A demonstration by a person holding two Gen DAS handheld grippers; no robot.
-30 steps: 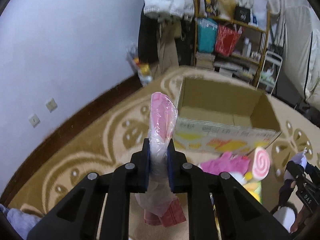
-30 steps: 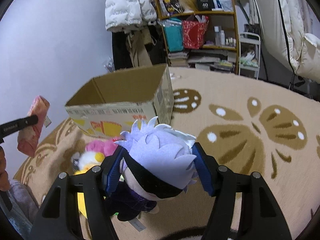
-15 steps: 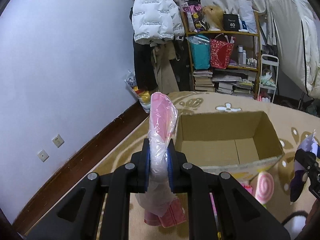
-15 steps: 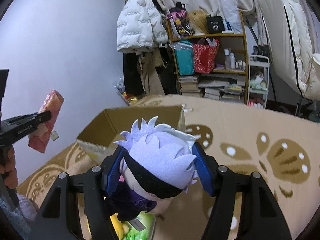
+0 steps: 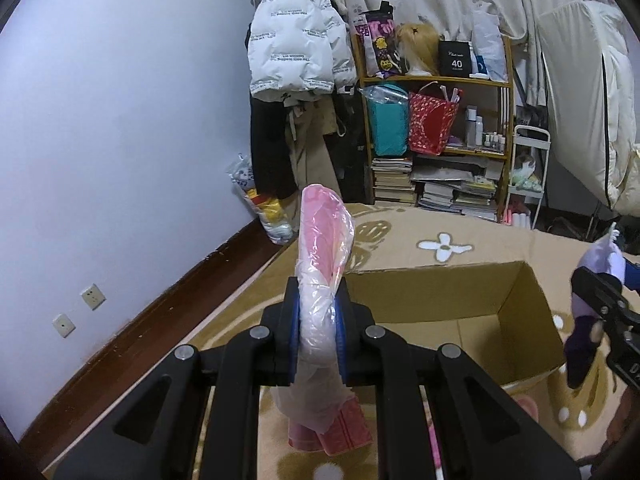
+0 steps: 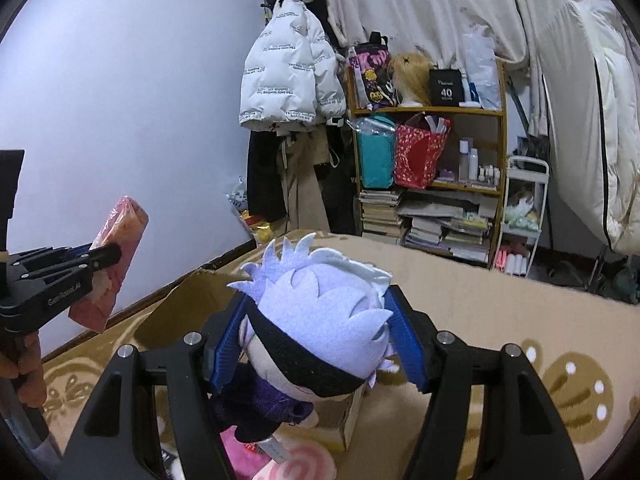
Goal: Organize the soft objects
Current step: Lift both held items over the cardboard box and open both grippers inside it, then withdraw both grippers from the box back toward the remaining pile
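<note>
- While both hands hang above the patterned rug (image 5: 400, 240), my left gripper (image 5: 318, 318) is clamped on a pink plastic-wrapped towel (image 5: 324, 248), which stands upright between the blue pads, just left of the cardboard box (image 5: 440, 296).
- My right gripper (image 6: 320, 344) is clamped on the head of a white-haired blindfolded plush doll (image 6: 320, 316), over the box's near edge.
- Below the doll lies a pink swirl plush (image 6: 296, 466), beside the box.

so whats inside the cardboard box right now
In the left wrist view the cardboard box shows only bare brown walls and floor. Its near left corner is hidden behind the pink wrapped bundle, so that part cannot be checked.
</note>
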